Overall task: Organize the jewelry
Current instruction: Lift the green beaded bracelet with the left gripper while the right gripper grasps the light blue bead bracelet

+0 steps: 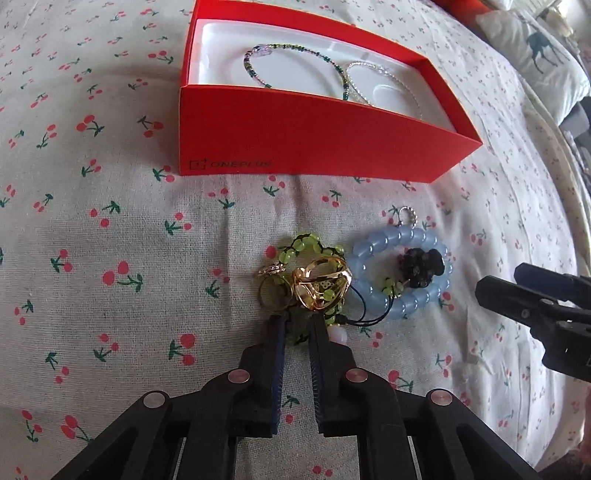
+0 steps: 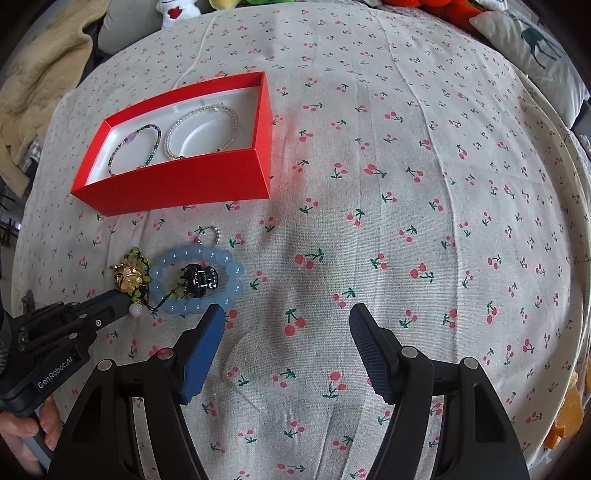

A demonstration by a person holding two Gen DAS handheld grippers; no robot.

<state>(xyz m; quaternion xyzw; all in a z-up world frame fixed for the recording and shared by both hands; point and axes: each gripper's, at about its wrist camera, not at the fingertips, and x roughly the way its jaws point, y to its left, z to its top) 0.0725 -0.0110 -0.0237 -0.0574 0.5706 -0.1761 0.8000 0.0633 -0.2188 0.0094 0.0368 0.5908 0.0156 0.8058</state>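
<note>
A red box with a white liner holds a dark beaded bracelet and a clear beaded bracelet. On the cherry-print cloth lie a green beaded bracelet, gold rings, a blue beaded bracelet with a black hair clip inside it, and a small pearl ring. My left gripper has its jaws narrowly apart around the green bracelet's near loop. My right gripper is open and empty, right of the blue bracelet.
A pillow with a deer print lies at the far right. A beige blanket and plush toys sit at the far edge. The cloth's right edge drops off.
</note>
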